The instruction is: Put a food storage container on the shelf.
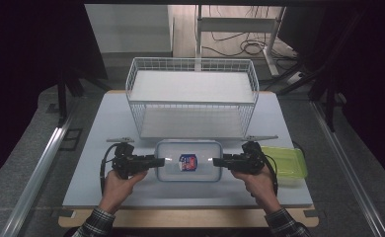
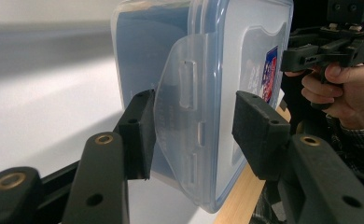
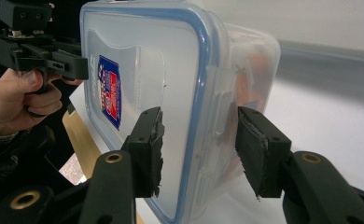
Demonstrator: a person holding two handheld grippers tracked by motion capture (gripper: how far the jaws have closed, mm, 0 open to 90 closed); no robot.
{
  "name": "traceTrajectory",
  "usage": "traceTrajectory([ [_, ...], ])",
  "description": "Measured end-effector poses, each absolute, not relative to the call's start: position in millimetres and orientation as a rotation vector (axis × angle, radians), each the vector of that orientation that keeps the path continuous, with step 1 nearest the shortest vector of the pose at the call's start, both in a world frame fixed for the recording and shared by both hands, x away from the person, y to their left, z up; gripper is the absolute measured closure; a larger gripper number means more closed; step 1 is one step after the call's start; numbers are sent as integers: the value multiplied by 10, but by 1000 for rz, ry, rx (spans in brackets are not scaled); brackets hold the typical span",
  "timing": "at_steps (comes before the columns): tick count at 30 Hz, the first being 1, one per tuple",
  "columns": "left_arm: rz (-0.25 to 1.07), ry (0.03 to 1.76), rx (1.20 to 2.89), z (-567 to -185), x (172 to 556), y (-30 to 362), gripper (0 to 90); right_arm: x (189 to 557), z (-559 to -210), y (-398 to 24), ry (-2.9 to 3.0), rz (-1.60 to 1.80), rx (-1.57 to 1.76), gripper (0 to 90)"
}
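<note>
A clear plastic container (image 1: 188, 161) with a blue-rimmed lid and a small red and blue label lies across the near middle of the table. My left gripper (image 1: 160, 161) holds its left end and my right gripper (image 1: 216, 161) its right end. In the left gripper view the container (image 2: 143, 51) stands on edge between the jaws of my left gripper (image 2: 194, 121), one pad on the latch flap (image 2: 180, 116) and the other on the lid. In the right gripper view my right gripper (image 3: 199, 135) clamps lid and base of the container (image 3: 171, 70). Something orange (image 3: 257, 70) shows dimly inside.
A white wire basket (image 1: 192, 98) stands just behind the container. A second container with a green lid (image 1: 285, 163) lies right of my right hand. The table's wooden front edge (image 1: 190, 217) runs close below both hands.
</note>
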State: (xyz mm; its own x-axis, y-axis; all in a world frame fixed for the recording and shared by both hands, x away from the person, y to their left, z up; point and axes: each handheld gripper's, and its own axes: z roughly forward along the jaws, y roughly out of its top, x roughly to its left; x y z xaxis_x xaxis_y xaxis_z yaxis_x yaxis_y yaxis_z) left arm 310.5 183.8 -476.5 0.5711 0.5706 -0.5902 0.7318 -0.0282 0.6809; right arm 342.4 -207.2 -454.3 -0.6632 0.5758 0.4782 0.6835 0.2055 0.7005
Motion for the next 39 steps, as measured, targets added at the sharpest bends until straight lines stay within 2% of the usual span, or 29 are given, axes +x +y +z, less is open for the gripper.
traceTrajectory([
  [24, -49, 1005, 1652, -3933, 3442, 1899, 509, 3761, -3723, -2037, -2370, -1607, -1186, 534],
  [39, -37, 985, 1624, -3543, 3785, 1965, 511, 4061, -3321, -1977, -2366, -1648, -1192, 535],
])
